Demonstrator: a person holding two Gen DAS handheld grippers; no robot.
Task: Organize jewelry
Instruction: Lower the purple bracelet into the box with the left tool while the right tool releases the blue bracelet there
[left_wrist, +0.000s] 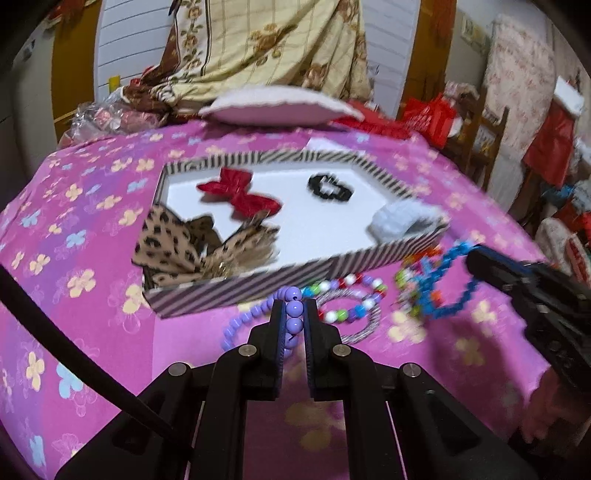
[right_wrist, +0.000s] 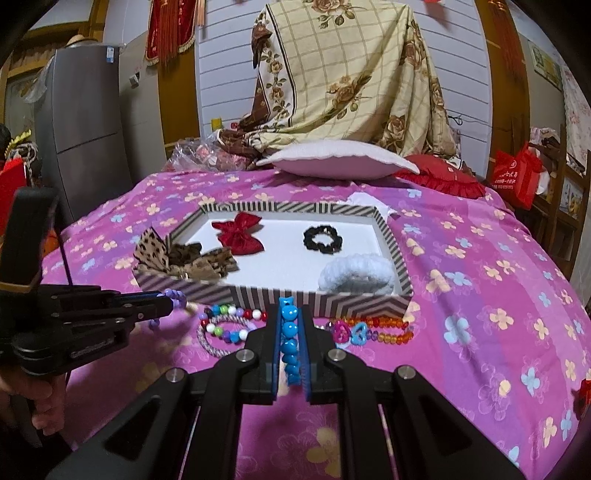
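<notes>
Left gripper (left_wrist: 294, 308) is clamped on a purple bead bracelet (left_wrist: 255, 317), just in front of the striped box (left_wrist: 258, 277) on the pink bedspread (left_wrist: 74, 240). Right gripper (right_wrist: 290, 321) is clamped on a blue heart-bead bracelet (right_wrist: 289, 343) before the same box.

A bed's pink flowered cover (right_wrist: 480, 277) is carrying a striped box (right_wrist: 332, 301), loose bead bracelets (right_wrist: 229, 328) in front, and a pale pillow (right_wrist: 336, 162) behind.
</notes>
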